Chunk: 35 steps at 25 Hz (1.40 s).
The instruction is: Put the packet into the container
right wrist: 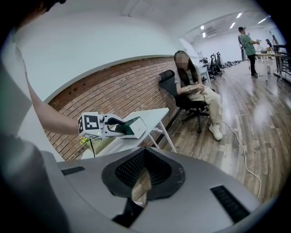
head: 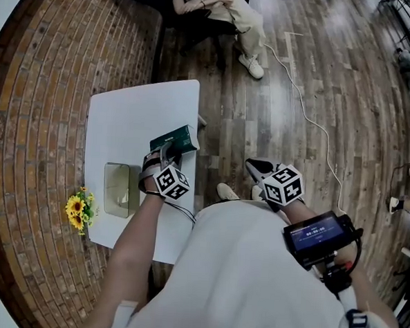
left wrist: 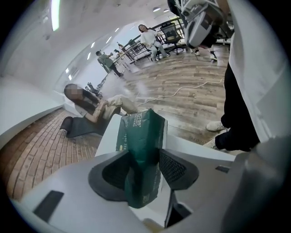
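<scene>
Left gripper view shows the left gripper (left wrist: 144, 169), jaws set wide, clamped on both sides of a dark green plastic packet (left wrist: 142, 134). The packet rests at the edge of a white rectangular table (head: 125, 113), near a clear plastic container (head: 118, 189). Beside the table, the right gripper (right wrist: 142, 178) has its jaws nearly together and empty.

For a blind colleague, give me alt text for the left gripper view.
A green packet stands between the left gripper's two black pads, both against its sides, over a white table. Beyond are a seated person and wooden floor.
</scene>
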Each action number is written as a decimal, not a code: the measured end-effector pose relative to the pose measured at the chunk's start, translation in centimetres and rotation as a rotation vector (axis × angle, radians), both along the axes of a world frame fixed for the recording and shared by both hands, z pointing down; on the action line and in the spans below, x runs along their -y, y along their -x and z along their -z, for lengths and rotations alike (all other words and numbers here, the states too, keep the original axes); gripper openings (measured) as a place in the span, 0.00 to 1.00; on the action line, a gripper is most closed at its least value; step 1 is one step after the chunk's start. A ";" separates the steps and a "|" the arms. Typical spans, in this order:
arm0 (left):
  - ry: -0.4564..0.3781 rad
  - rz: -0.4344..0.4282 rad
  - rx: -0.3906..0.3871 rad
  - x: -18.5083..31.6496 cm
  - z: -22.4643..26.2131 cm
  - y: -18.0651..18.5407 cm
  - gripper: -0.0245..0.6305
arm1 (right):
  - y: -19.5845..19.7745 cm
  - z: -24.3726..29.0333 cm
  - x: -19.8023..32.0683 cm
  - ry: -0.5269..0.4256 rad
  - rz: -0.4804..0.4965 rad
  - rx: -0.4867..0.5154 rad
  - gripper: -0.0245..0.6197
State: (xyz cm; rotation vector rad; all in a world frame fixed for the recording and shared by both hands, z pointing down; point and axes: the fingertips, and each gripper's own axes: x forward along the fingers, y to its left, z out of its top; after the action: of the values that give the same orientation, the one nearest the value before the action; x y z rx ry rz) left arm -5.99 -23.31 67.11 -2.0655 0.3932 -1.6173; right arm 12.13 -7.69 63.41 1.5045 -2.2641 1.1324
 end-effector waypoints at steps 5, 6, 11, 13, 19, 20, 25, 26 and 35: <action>0.014 0.094 -0.057 -1.8 1.5 1.0 0.37 | 0.9 0.4 0.3 -0.014 0.052 0.003 0.05; 0.015 0.107 -0.067 -2.3 1.8 1.0 0.37 | 1.0 0.5 0.2 -0.015 0.062 0.004 0.05; 0.018 0.189 -0.124 -4.7 3.4 1.8 0.36 | 1.9 0.7 0.1 -0.020 0.122 0.014 0.05; 0.019 0.221 -0.142 -5.6 3.9 2.2 0.36 | 2.5 0.7 0.2 -0.019 0.149 0.022 0.05; 0.024 0.324 -0.189 -7.7 5.2 3.7 0.36 | 4.9 0.6 0.9 -0.020 0.247 0.034 0.05; 0.020 0.347 -0.195 -8.2 5.5 4.1 0.36 | 5.3 0.6 1.0 -0.025 0.268 0.038 0.05; 0.003 0.444 -0.225 -10.2 6.8 6.2 0.36 | 7.1 0.6 1.1 -0.029 0.344 0.051 0.05; -0.002 0.468 -0.232 -10.4 7.2 6.7 0.36 | 7.5 0.6 1.2 -0.027 0.358 0.056 0.05; -0.070 0.661 -0.289 -11.8 10.9 12.5 0.36 | 11.9 0.5 1.2 -0.020 0.484 0.076 0.05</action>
State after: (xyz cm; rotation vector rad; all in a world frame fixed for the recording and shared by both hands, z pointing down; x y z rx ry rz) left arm -18.46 -11.53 56.23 -2.2525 1.3262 -1.5920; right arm 0.23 -8.90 62.90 0.8511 -2.4994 1.0297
